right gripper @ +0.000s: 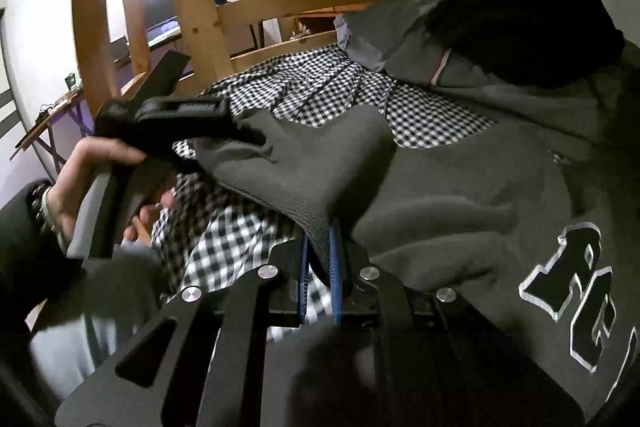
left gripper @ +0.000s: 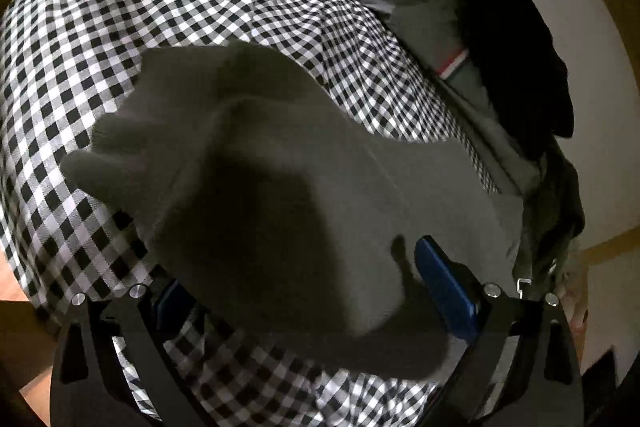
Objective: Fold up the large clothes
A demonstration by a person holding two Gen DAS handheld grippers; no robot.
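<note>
Right gripper (right gripper: 320, 259) is angled down over the bed, and its 2 blue pads (right gripper: 335, 267) are pinched together on a fold of the grey sweatshirt (right gripper: 440, 195). The cloth rises in a little peak straight out from between the fingers. To the right of those fingers the rest of the sweatshirt spreads out flat, with a big black-and-white letter patch (right gripper: 576, 291) on it. Left of the fingers and past the fold is the checked sheet (right gripper: 320, 87).

Further left, the person's left hand (right gripper: 88, 183) is wrapped around the handle of the left gripper (right gripper: 256, 143), tilted down, with another corner of the same sweatshirt at its tip.

From the left wrist camera, the left gripper (left gripper: 312, 291) points steeply down. Its fingers sit wide apart, 1 blue pad (left gripper: 444, 291) clear on the right, the other mostly hidden. The grey cloth (left gripper: 260, 167) bunches between and over them, but I can't tell if they're actually gripping it.

Beyond both sets of fingers there's a pile of clothes (right gripper: 500, 27) at the far edge, dark stuff on top, and a wooden bed frame (right gripper: 188, 7) behind.
</note>
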